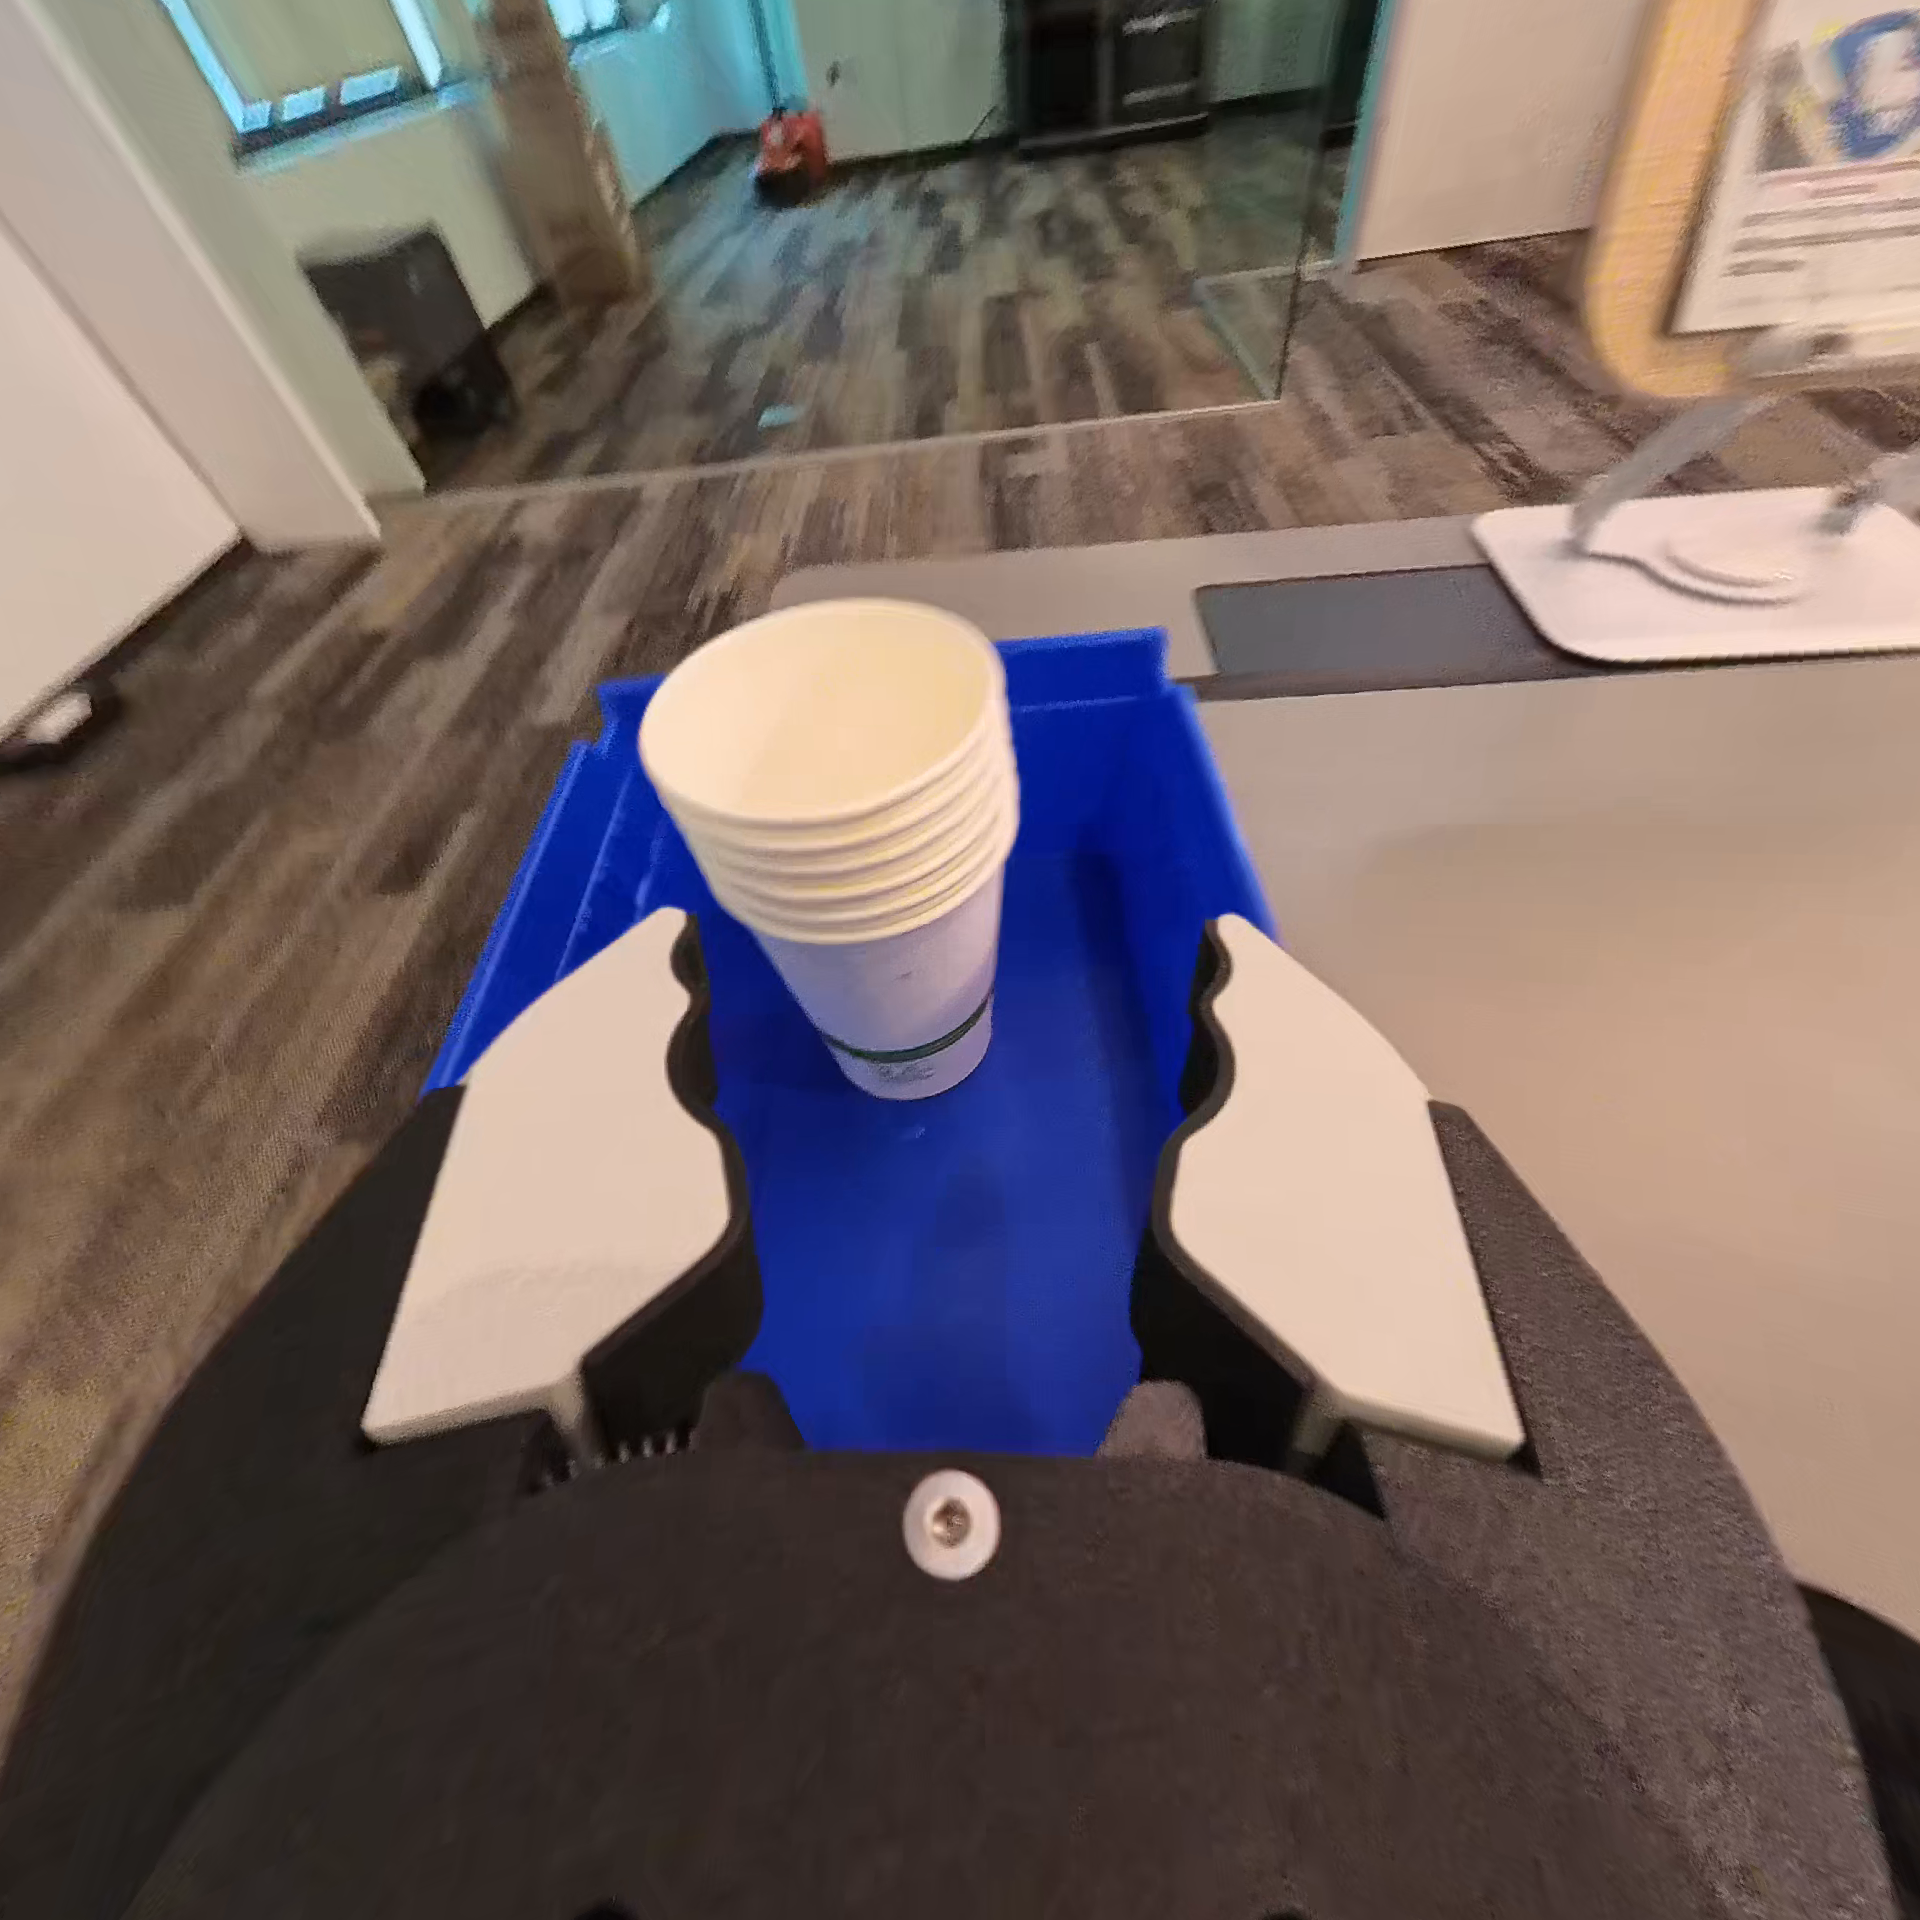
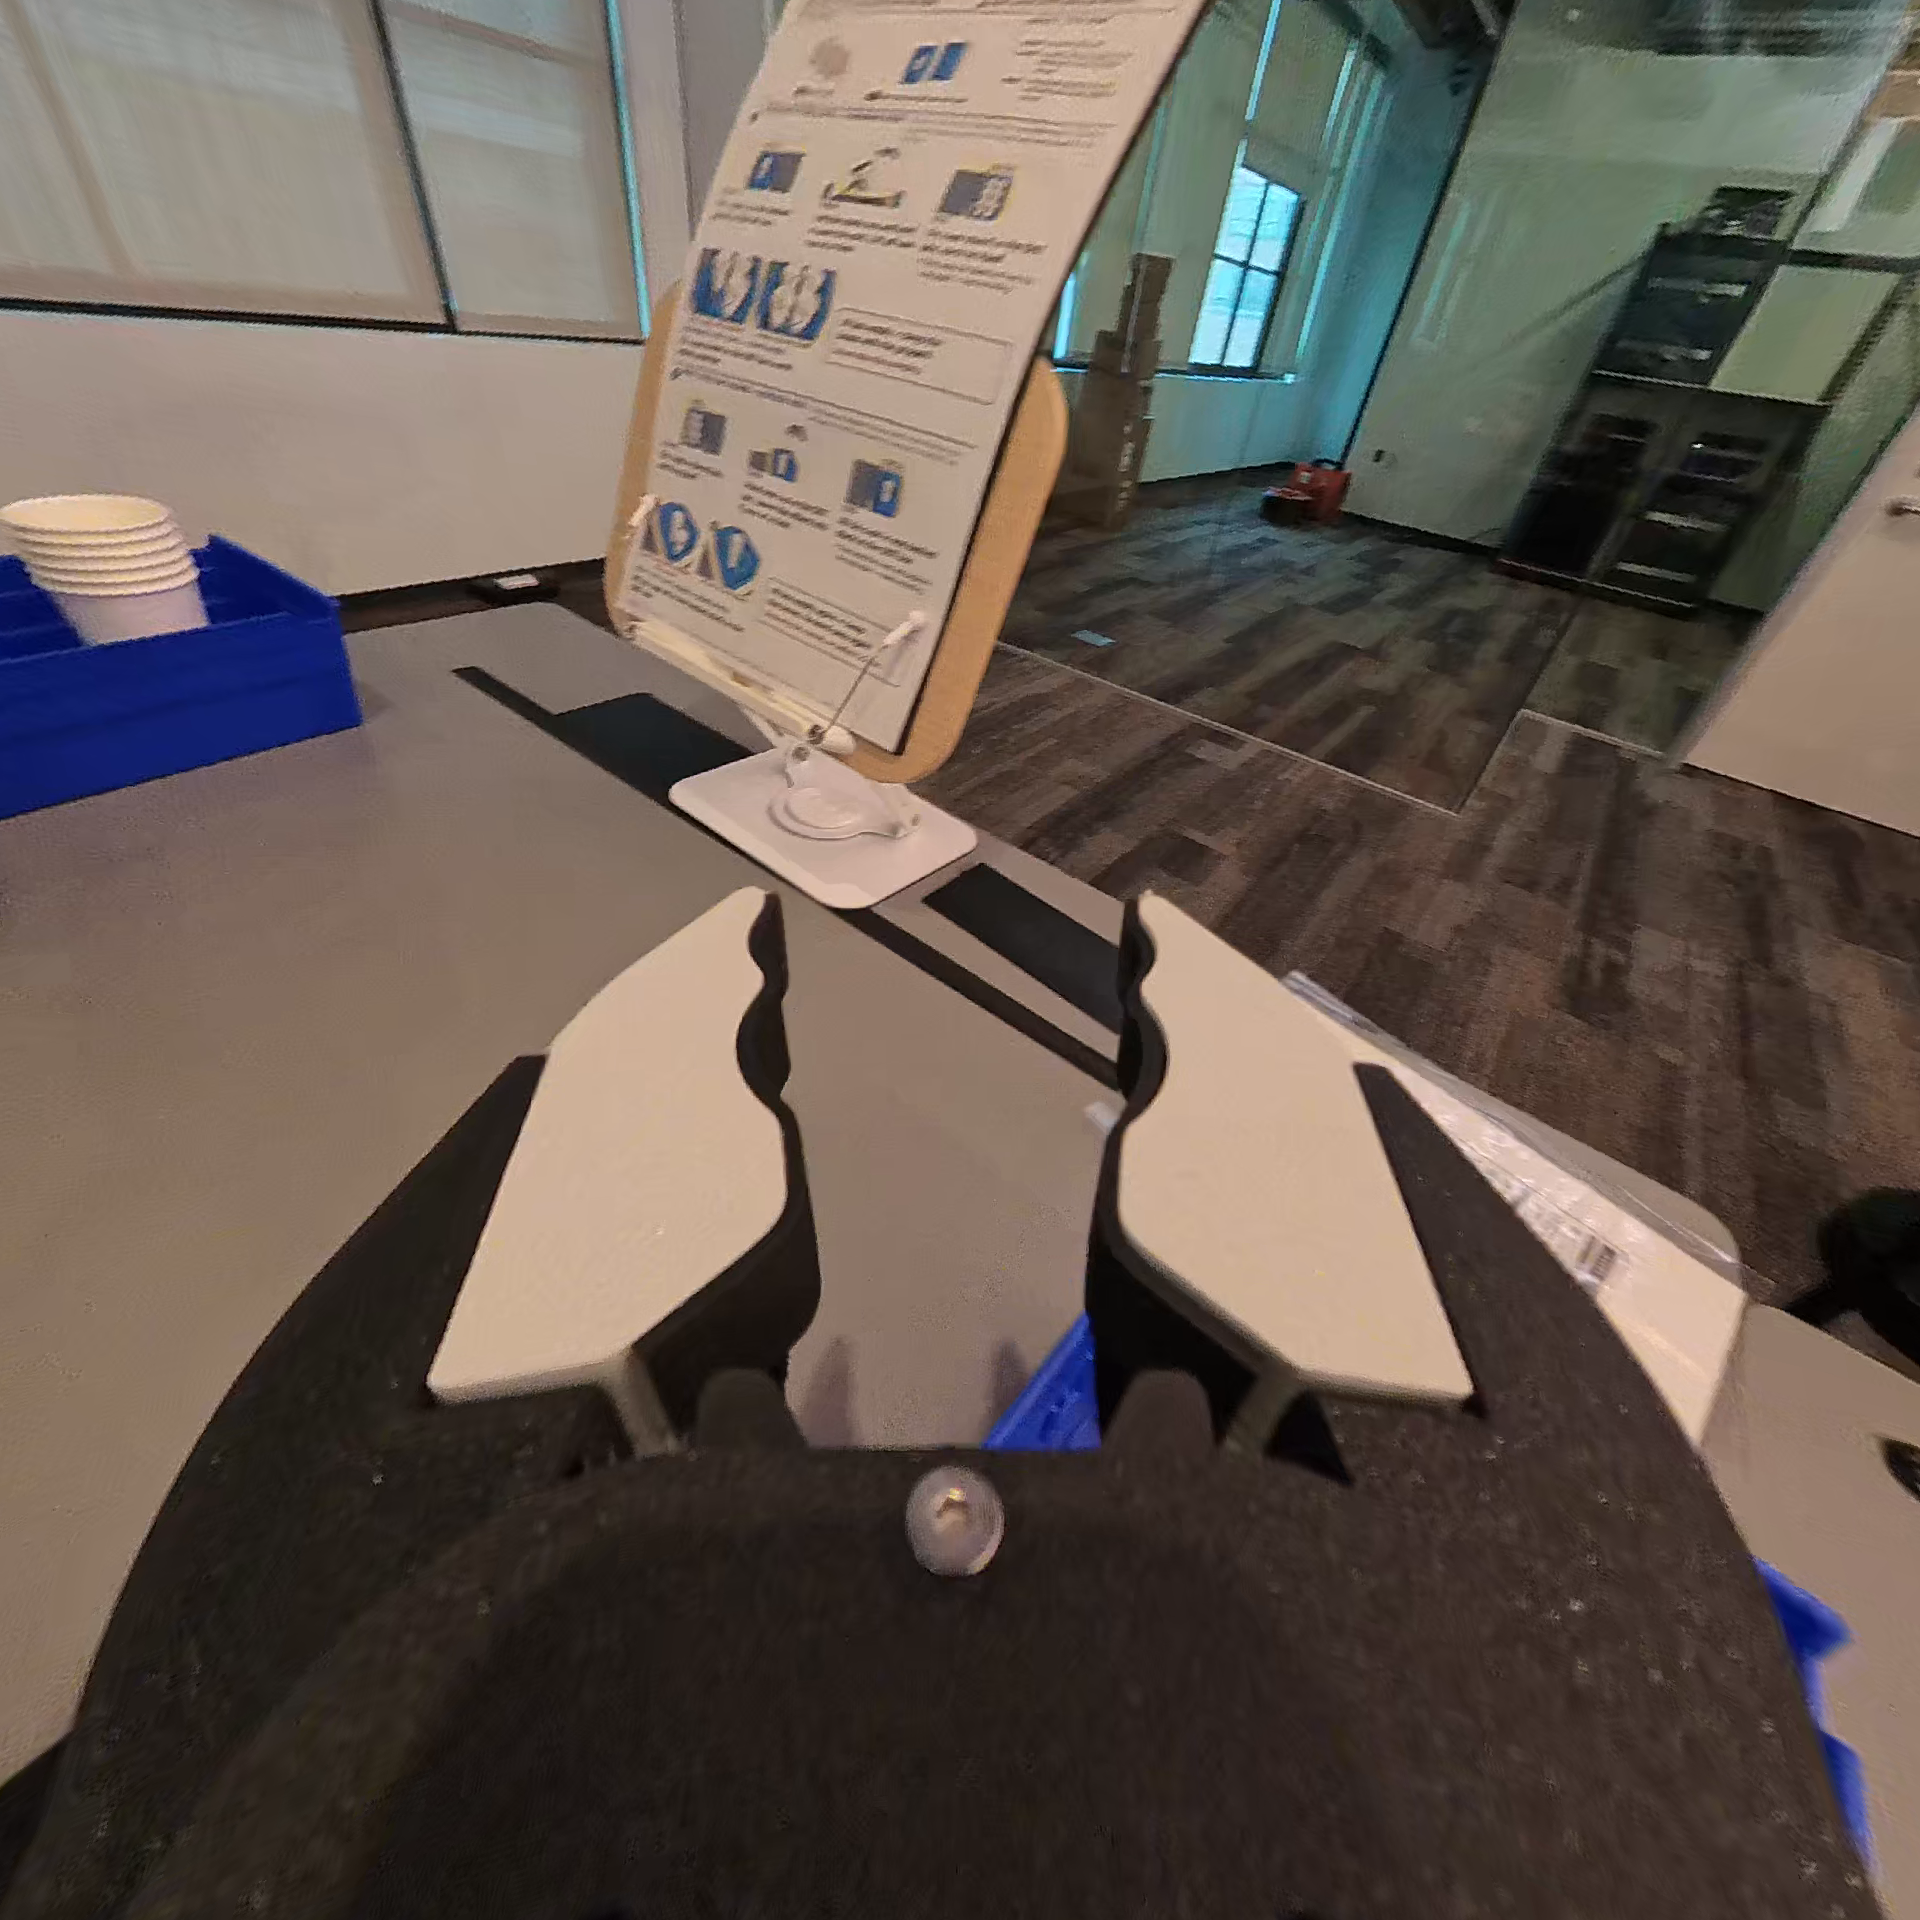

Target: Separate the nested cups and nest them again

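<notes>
Landmark: bin (image 1: 1132,790), at a corner of the table (image 1: 1558,935), floor beyond its far and left sides.

- Stack of nested cups (image 1: 842,821): inside the bin, upright on its base, toward the far end, slightly tilted.
- Left gripper (image 1: 945,935): above the bin's near end, fingers spread to either side of the stack, not touching it.
- Document stand (image 2: 831,821): on the table, right of the bin, well apart, at the table's far edge.
- Right gripper (image 2: 951,914): over the table, right of the bin, nearer than the stand, fingers apart.
- Second bin (image 2: 1049,1392): below the right gripper, mostly hidden.
</notes>
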Demonstrator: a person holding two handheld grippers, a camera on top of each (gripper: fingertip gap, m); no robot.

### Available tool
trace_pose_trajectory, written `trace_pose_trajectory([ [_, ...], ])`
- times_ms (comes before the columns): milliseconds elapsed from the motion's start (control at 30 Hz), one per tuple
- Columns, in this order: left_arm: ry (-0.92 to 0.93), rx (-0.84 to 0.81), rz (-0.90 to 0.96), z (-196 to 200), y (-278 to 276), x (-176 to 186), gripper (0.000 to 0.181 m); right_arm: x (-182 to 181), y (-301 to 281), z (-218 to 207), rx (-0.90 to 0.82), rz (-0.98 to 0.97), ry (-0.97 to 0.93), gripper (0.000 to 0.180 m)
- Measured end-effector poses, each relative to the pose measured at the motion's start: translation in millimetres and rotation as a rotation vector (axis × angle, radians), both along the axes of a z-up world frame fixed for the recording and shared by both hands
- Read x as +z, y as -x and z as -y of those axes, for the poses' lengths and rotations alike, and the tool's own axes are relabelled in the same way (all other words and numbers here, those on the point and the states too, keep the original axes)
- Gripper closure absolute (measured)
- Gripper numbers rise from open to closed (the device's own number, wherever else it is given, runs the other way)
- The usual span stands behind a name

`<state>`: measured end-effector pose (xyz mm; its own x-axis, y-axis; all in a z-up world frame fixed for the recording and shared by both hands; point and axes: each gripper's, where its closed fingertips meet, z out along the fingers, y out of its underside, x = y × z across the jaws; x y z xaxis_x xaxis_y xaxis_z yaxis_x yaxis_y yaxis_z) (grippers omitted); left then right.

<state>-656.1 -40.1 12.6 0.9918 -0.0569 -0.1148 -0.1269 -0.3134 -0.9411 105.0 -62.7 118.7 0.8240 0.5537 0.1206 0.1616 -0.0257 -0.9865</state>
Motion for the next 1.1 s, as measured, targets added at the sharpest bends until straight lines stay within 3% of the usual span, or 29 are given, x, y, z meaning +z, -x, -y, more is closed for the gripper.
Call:
trace_pose_trajectory([
  [300,0.155,0.085,0.153,-52,24,-65,0.071,-16,44,12,0.038,0.166,0.044,0.117],
  [567,0.094,0.084,0.097,-83,34,-77,0.072,-4,42,32,0.017,0.193,0.035,0.118],
  [1100,0.011,-0.003,0.202,-107,26,-89,0.072,-6,19,57,-0.053,0.215,0.06,0.119],
])
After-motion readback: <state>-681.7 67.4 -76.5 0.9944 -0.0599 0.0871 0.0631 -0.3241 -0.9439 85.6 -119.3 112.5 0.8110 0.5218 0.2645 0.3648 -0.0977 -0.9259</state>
